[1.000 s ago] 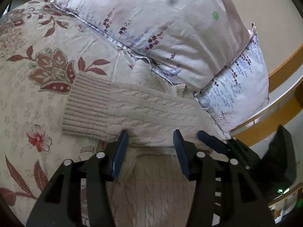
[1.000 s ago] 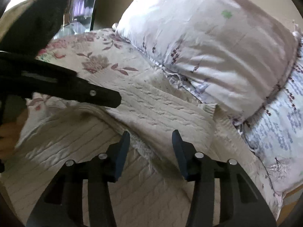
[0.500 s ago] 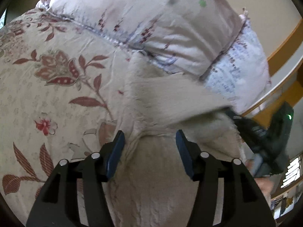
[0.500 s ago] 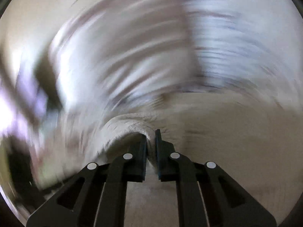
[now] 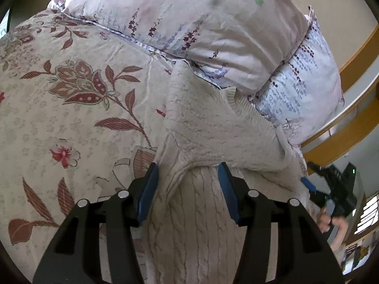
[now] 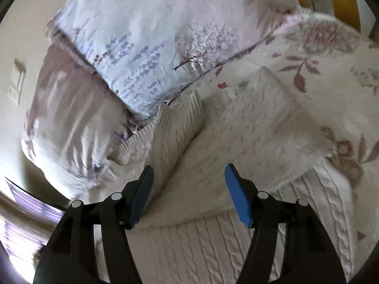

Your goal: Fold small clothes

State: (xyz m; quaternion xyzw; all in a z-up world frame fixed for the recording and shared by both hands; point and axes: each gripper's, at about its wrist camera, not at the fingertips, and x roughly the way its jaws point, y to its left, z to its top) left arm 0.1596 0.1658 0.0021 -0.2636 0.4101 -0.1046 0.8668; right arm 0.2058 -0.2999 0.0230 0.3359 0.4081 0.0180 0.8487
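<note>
One cream cable-knit sweater (image 5: 213, 127) on floral bedspread (image 5: 71, 108), against two pillows (image 5: 189, 19). Left gripper (image 5: 188, 177) half-open, empty. Right gripper (image 6: 189, 177) just opening, wide, empty. No legible writing.

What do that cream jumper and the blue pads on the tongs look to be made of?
The jumper looks like chunky knitted wool or acrylic yarn, matte and slightly fuzzy: cable twists and ribbed edging show. The blue pads look like smooth matte rubber or soft plastic on black hard-plastic fingers; which exactly cannot be told.
</note>
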